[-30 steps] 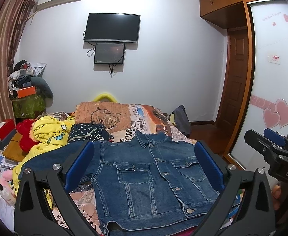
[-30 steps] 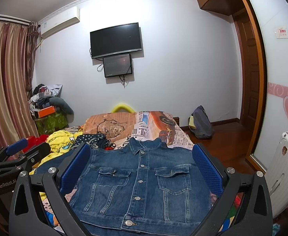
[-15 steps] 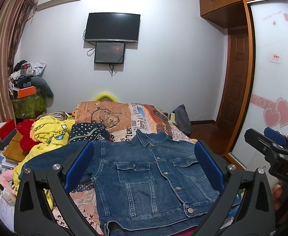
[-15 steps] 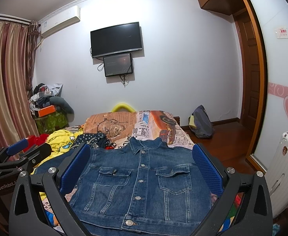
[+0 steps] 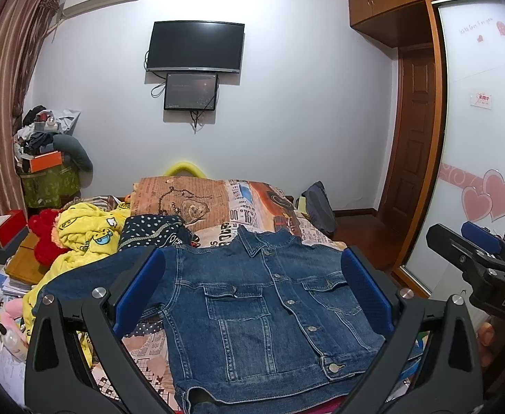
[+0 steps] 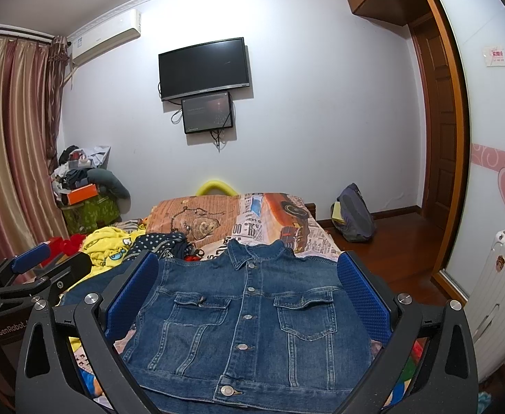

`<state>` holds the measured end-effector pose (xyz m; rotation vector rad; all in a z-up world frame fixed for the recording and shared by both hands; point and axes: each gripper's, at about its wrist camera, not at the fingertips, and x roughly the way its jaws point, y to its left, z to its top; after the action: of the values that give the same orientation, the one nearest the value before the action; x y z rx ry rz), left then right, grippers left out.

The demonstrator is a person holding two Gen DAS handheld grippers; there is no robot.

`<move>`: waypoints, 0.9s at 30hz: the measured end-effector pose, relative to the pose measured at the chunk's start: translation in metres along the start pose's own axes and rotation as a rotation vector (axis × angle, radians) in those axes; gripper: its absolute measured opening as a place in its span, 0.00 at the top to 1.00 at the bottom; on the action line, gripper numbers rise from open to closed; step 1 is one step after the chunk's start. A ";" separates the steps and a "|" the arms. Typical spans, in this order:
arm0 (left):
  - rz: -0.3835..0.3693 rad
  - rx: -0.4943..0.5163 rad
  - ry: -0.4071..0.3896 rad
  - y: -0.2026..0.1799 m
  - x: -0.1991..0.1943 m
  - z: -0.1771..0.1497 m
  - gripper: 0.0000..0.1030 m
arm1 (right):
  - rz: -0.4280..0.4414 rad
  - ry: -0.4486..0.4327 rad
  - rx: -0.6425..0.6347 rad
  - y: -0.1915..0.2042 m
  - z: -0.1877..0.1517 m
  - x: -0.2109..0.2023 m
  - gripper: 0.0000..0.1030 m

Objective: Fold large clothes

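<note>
A blue denim jacket (image 5: 263, 307) (image 6: 249, 321) lies buttoned and front up on the bed, collar toward the far wall, its left sleeve stretched out to the left. My left gripper (image 5: 252, 289) hovers open above the jacket's near half, with nothing between its blue pads. Over the jacket's hem my right gripper (image 6: 247, 293) also stands open and holds nothing. Each gripper shows at the edge of the other's view: the right gripper (image 5: 483, 258) at the far right, the left gripper (image 6: 35, 272) at the far left.
The bed (image 5: 218, 200) carries a newspaper-print cover. A yellow garment (image 5: 87, 227), a red plush toy (image 5: 45, 238) and a dotted dark cloth (image 5: 152, 231) crowd its left side. A backpack (image 6: 354, 214) sits on the wooden floor, a white suitcase (image 6: 501, 296) stands at right.
</note>
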<state>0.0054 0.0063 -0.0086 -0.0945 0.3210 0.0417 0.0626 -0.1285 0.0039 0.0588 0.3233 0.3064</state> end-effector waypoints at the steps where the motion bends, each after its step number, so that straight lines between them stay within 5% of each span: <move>1: 0.000 0.000 0.000 0.000 0.000 0.000 0.01 | 0.000 0.001 0.000 0.000 0.000 0.000 0.00; 27: 0.018 -0.022 0.031 0.016 0.020 -0.001 0.01 | -0.005 0.056 -0.007 0.004 -0.003 0.022 0.00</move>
<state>0.0233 0.0224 -0.0173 -0.1138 0.3526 0.0619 0.0801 -0.1185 -0.0052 0.0425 0.3782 0.3049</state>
